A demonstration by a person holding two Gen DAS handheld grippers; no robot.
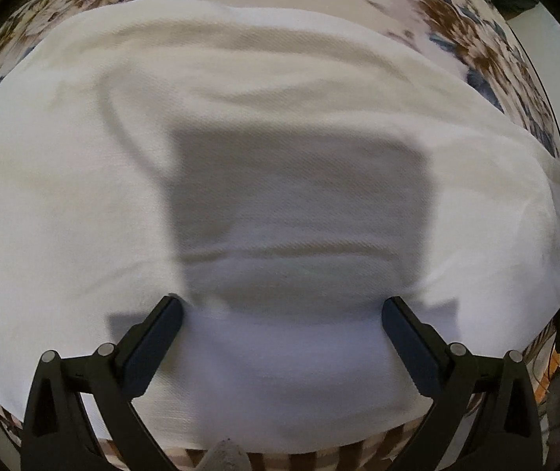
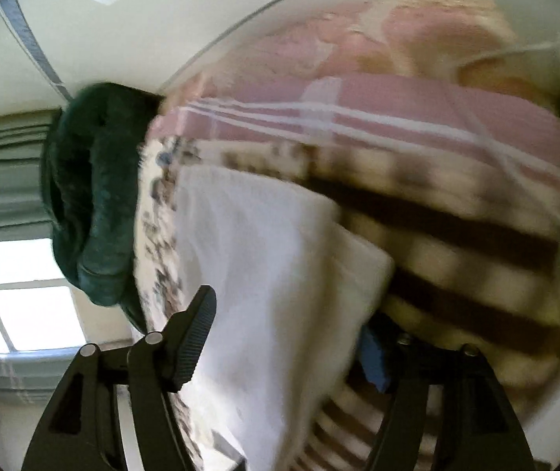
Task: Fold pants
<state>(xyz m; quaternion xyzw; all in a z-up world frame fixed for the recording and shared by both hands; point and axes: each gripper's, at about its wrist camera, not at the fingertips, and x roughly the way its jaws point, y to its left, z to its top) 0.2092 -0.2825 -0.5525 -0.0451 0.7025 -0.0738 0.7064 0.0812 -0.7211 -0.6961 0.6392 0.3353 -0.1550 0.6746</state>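
The left gripper (image 1: 282, 308) is hanging just above the white pants (image 1: 240, 180) with its jaws spread wide and nothing between them; the two dark fingers are pointing toward 11 and 1 o'clock, and their square shadow is falling on the cloth straight ahead at 12. The pants are lying flat and filling most of the left wrist view, with a soft crease curving up toward 10 o'clock and a stitched hem running along the 9 o'clock edge. Beyond the cloth, a floral sheet (image 1: 468, 39) is showing from 10 round to 2 o'clock, and brown stripes are peeking out at 6.

The right gripper (image 2: 291, 333) is also standing wide open and gripping nothing; one ribbed finger (image 2: 195, 341) is showing at 8 o'clock, while the other, at 4, is blurred. The white pants (image 2: 264, 259) are lying between the fingers and stretching up toward 12, tilted in this blurred view. A brown-striped cover (image 2: 456, 243) is sitting at 3 o'clock, a pink blanket (image 2: 417, 114) at 1, a dark green plush item (image 2: 87, 196) at 10, and a window (image 2: 17, 298) at 8
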